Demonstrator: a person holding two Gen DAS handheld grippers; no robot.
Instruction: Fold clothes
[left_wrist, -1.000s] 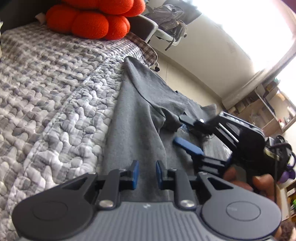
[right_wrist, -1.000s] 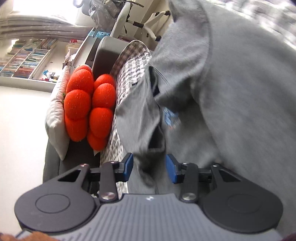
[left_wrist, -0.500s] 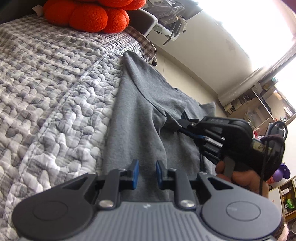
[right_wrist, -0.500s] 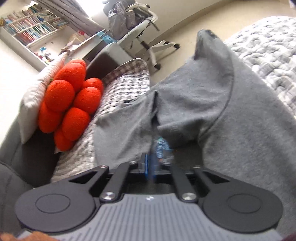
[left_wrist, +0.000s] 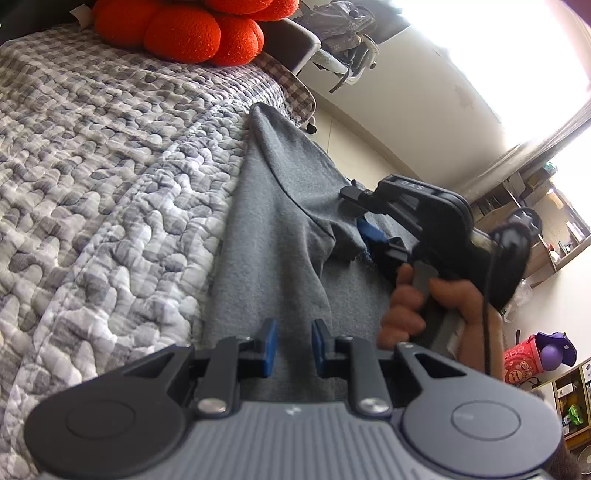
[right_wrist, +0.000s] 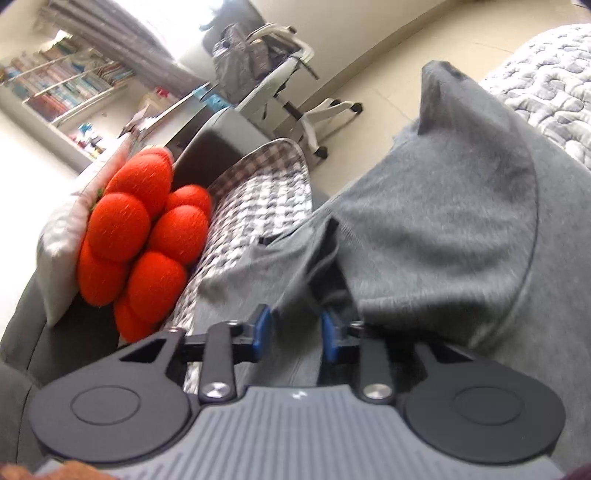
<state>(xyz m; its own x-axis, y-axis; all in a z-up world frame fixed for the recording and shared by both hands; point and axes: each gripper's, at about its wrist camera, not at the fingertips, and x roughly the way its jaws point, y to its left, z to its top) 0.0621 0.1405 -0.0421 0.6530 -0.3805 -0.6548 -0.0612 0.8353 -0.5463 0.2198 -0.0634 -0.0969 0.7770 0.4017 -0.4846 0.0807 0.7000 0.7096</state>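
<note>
Left gripper (left_wrist: 290, 347): blue pads set a narrow gap apart, grey fabric showing between them; whether the pads pinch it, cannot tell. Right gripper (right_wrist: 295, 332): jaws opening, a fold of the grey garment (right_wrist: 461, 236) running up between the pads, pads not visibly pressing on it. From the left wrist view the right gripper (left_wrist: 364, 218) sits at the sleeve's bunched end, one blue finger beside the cloth, a hand (left_wrist: 428, 306) wrapped on its grip.

Grey garment (left_wrist: 273, 206): plain mid-grey knit, soft and matte, a curved seam crossing it. It lies along the edge of the quilted bedspread (left_wrist: 103, 177), long and narrow, one corner peaking up toward the far end. A sleeve folds over the body, leaving a dark pocket of shadow beneath.

Bedspread: grey-and-white check, puckered quilting. At its far end, past the garment, an orange bobble cushion (left_wrist: 192, 29). Beyond the cushion, a white office chair (right_wrist: 295, 88) on pale floor.
</note>
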